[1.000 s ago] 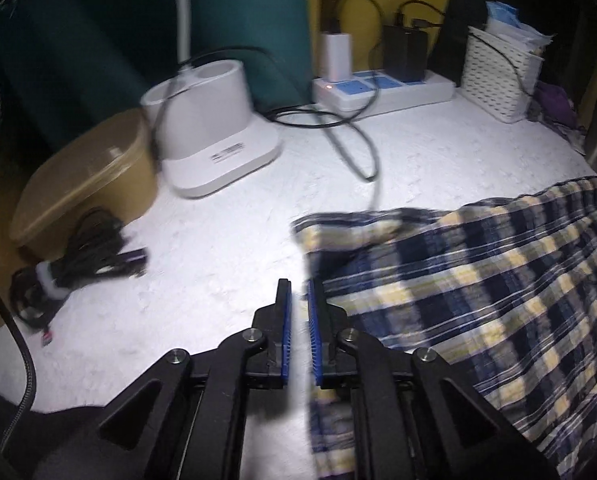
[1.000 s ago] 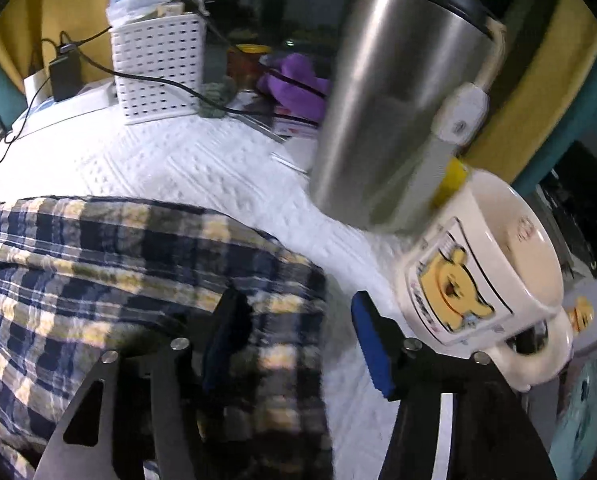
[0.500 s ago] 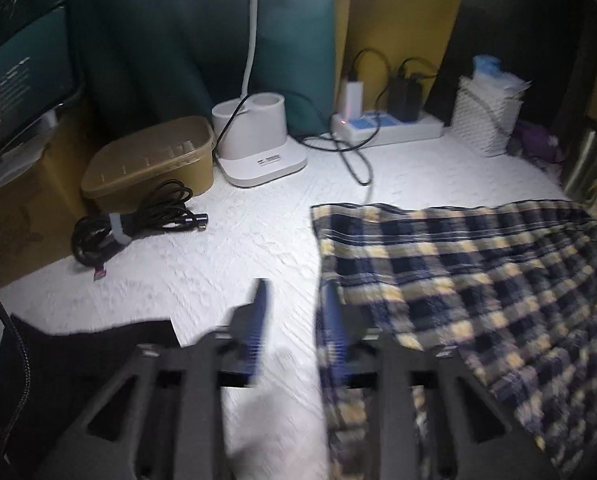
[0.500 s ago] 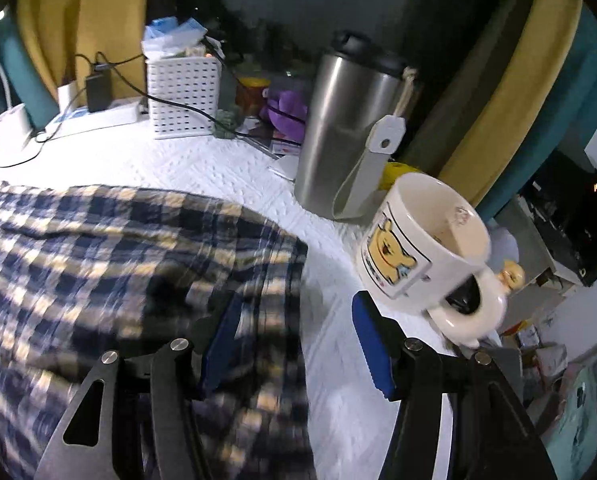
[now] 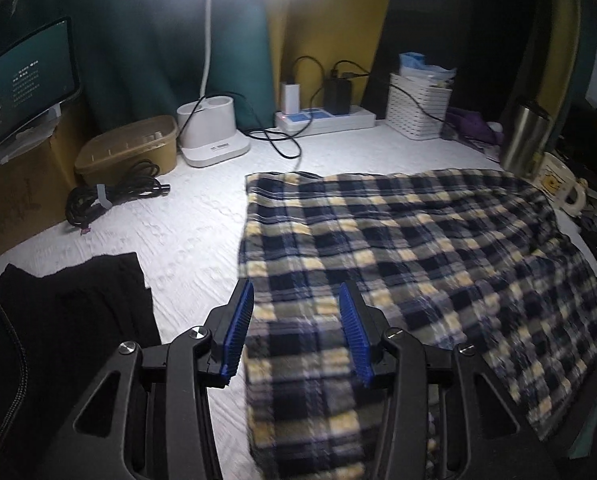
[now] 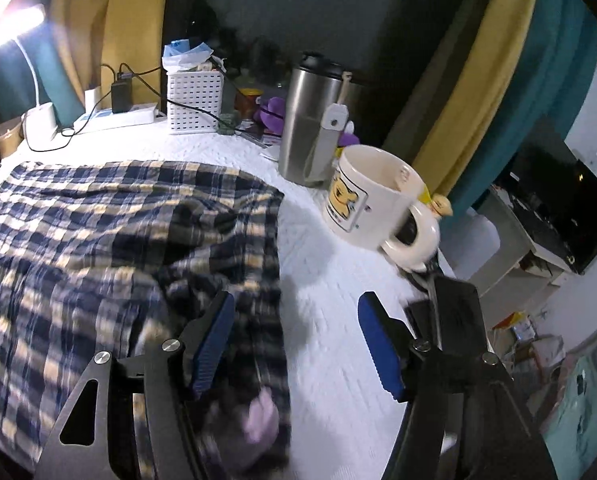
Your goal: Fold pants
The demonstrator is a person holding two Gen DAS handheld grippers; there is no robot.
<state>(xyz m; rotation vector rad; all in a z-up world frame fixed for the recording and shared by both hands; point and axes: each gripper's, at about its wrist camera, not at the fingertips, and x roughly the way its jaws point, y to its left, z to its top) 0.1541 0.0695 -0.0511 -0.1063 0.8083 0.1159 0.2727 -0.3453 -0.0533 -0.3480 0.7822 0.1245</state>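
Observation:
The plaid pants [image 5: 410, 264], navy, yellow and grey, lie spread flat on the white textured table [image 5: 190, 240]. My left gripper [image 5: 296, 328] is open and empty, raised above the pants' left edge near the front. In the right wrist view the pants [image 6: 98, 240] fill the left side. My right gripper [image 6: 294, 340] is open and empty, raised over the pants' right edge and the bare table beside it.
A black cloth [image 5: 70, 312] lies front left. A cable bundle [image 5: 110, 196], tan tub [image 5: 130, 152], lamp base [image 5: 212, 136], power strip [image 5: 326, 120] and white basket [image 5: 418, 112] line the back. A steel tumbler [image 6: 310, 128] and bear mug [image 6: 374, 200] stand right of the pants.
My left gripper opened, letting go of the pants' edge, and pulled back and up. My right gripper, open throughout, also pulled back and up from the pants.

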